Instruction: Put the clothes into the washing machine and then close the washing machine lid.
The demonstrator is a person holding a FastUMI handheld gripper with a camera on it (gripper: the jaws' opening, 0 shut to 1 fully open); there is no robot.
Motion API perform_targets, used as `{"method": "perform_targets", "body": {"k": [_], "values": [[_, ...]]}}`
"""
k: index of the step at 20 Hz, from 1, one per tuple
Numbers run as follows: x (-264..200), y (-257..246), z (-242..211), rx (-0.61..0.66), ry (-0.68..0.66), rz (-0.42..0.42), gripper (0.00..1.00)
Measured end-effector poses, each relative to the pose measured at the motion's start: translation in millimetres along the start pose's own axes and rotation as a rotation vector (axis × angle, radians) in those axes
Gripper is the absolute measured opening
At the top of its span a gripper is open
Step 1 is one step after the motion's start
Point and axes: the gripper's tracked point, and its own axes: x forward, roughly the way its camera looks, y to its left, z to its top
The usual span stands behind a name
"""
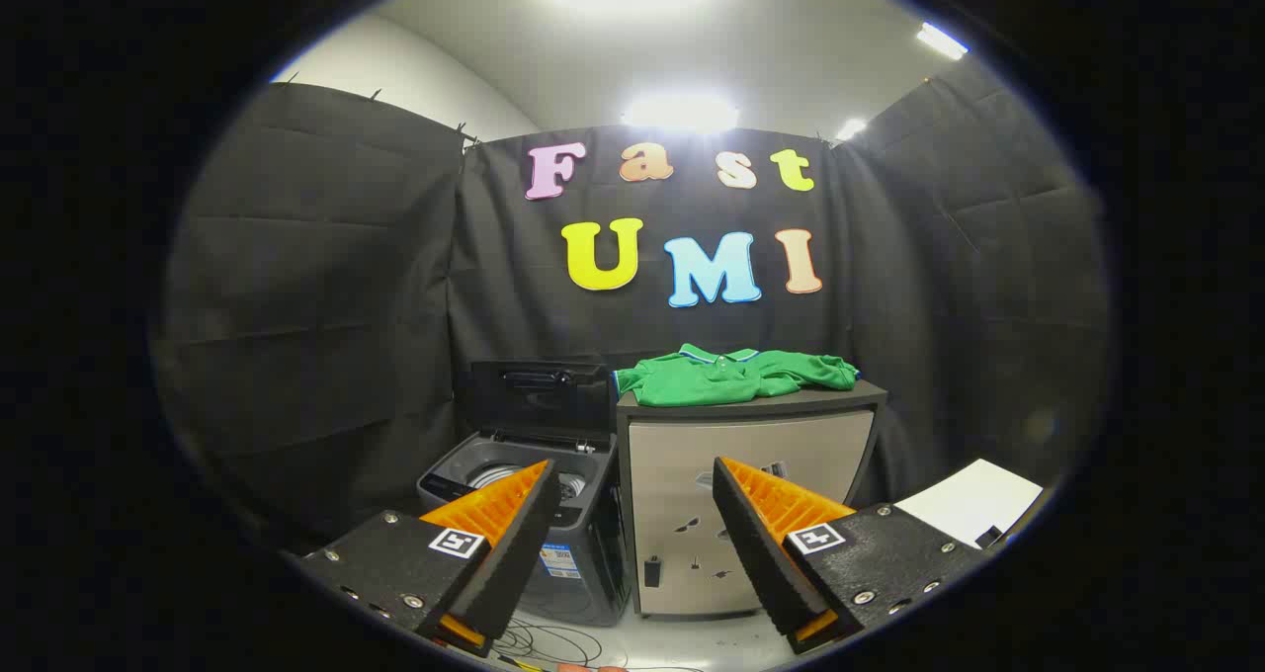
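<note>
Beyond the fingers, against the booth's black cloth wall, a small grey washer (553,514) is seen standing on the floor with its lid (539,393) raised upright at the back, so that the drum opening is exposed. Touching or just beside it stands a taller beige cabinet (746,494) with a dark top. A green shirt (736,376) is laid flat on that top, folded loosely, its collar turned toward the wall. The shirt is well apart from the fingers and above them.

The gripper (632,524) is held wide apart, with nothing between its orange-ribbed fingers (504,499); the washer's near corner and the cabinet's front are seen through the gap. A square marker is carried on each black finger mount.

Thin cables (553,642) are seen lying on the pale floor just ahead of the fingers, at the washer's foot. A white sheet (973,499) is seen lying flat beside the cabinet, near the far cloth wall. Bright ceiling lamps (682,114) are seen above the cloth.
</note>
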Motion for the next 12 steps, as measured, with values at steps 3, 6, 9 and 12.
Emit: {"method": "perform_targets", "body": {"k": [3,6,9,12], "values": [[0.4,-1.3,-1.0,0.006,0.003,-0.002,0.96],[0.0,-0.9,-1.2,0.007,0.004,0.000,0.96],[0.5,0.8,-1.0,0.006,0.003,0.005,0.96],[0.5,2.1,-1.9,0.007,0.006,0.009,0.96]]}}
